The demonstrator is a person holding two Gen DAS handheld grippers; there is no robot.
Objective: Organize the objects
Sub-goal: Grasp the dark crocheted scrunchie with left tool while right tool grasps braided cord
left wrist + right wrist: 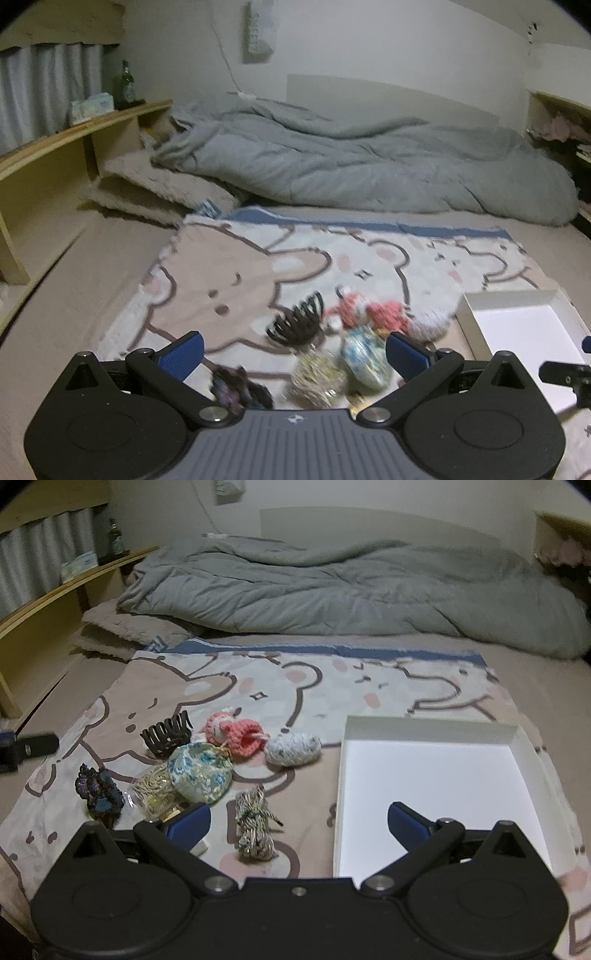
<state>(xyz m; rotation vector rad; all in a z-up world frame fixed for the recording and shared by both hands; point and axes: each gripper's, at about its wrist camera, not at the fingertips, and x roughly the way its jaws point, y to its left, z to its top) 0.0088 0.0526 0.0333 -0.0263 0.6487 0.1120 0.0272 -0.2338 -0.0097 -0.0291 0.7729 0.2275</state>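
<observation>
Both grippers stand with jaws apart and hold nothing: the right gripper (298,821) hovers over a twisted cord bundle (255,825) on the bear-print blanket (155,686), its right finger above the white tray (428,729); the left gripper (294,350) hangs over the cluster of small items. Nearest lie a dark beaded piece (99,792) and a bagged cord (153,788), which touches a floral pouch (199,771). Beyond sit a dark claw clip (167,733), pink crochet pieces (236,733) and a grey knitted piece (292,749). Risks, as judged: the crowded items may come up together or be dragged; the soft blanket may bunch under closing fingers; the light tray may slide on the bed if nudged. A grey duvet (332,590) lies well behind.
</observation>
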